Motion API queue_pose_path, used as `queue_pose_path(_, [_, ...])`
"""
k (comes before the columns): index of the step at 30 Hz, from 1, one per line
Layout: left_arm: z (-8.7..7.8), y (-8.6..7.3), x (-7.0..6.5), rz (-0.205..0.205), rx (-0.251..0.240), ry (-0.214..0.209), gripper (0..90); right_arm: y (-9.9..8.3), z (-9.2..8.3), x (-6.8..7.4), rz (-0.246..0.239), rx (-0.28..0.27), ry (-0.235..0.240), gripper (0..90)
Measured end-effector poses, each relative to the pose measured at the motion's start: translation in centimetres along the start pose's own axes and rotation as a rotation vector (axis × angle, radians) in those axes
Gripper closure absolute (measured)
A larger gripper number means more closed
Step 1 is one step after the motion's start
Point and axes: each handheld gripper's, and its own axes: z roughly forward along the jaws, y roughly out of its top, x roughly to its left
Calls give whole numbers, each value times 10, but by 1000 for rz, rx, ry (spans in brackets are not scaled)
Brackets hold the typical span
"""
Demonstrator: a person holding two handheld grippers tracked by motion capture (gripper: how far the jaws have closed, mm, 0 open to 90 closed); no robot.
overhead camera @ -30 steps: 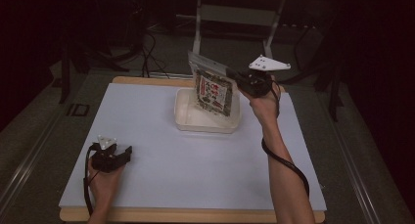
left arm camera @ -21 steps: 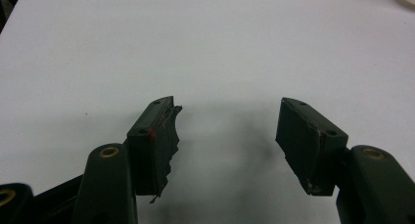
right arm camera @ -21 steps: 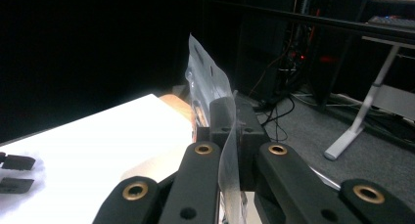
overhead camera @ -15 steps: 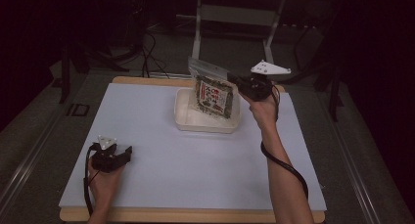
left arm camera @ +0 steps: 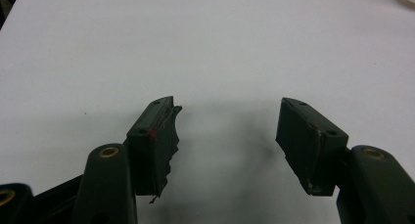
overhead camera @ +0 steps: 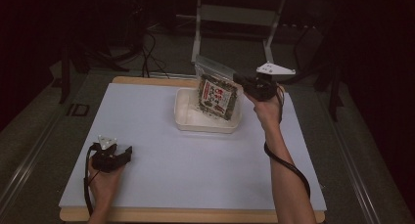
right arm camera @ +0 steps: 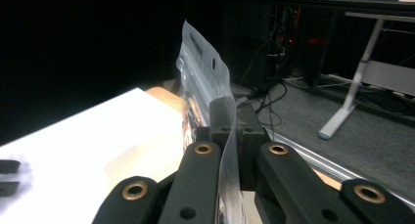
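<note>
The right gripper (overhead camera: 238, 80) pinches the snack bag (overhead camera: 218, 96) by its clear edge — upright over the far white tray (overhead camera: 182, 117), likely for lowering in — while the left gripper (left arm camera: 225, 131) rests wide apart, empty.

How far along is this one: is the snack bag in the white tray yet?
Done: the right gripper is shut on the snack bag by its edge. In hand: the bag hangs tilted over the white tray; whether it touches is unclear. Left: lowering and releasing it. The left gripper rests open on the table.
</note>
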Motion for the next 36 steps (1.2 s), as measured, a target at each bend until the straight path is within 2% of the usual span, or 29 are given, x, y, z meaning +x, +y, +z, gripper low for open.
queue_pose_path(6, [0,0,0,0,-1,1,401,6,4,4,-63,58,-44,891])
queue_pose_path(10, [0,0,0,-2,-2,-1,399,7,6,0,-53,84,-89,871])
queue_pose_path(14, [0,0,0,-3,0,-3,398,8,7,-2,-73,116,-131,832])
queue_pose_path(18, [0,0,0,-2,-1,-2,398,7,9,-3,-65,116,-148,748])
queue_pose_path(20, [0,0,0,-3,0,-3,398,6,10,-2,-63,119,-155,669])
queue_pose_path(23, [0,0,0,-2,1,-3,398,4,11,-2,-71,134,-175,596])
queue_pose_path(27, [0,0,0,-2,1,-3,398,2,9,-4,-47,127,-181,525])
queue_pose_path(28, [0,0,0,-1,1,-4,398,1,7,-6,-33,128,-180,469])
queue_pose_path(33, [0,0,0,1,2,-3,398,-2,1,-7,-21,129,-165,383])
queue_pose_path(36, [0,0,0,2,2,-3,397,-6,-2,-8,-22,150,-164,371])
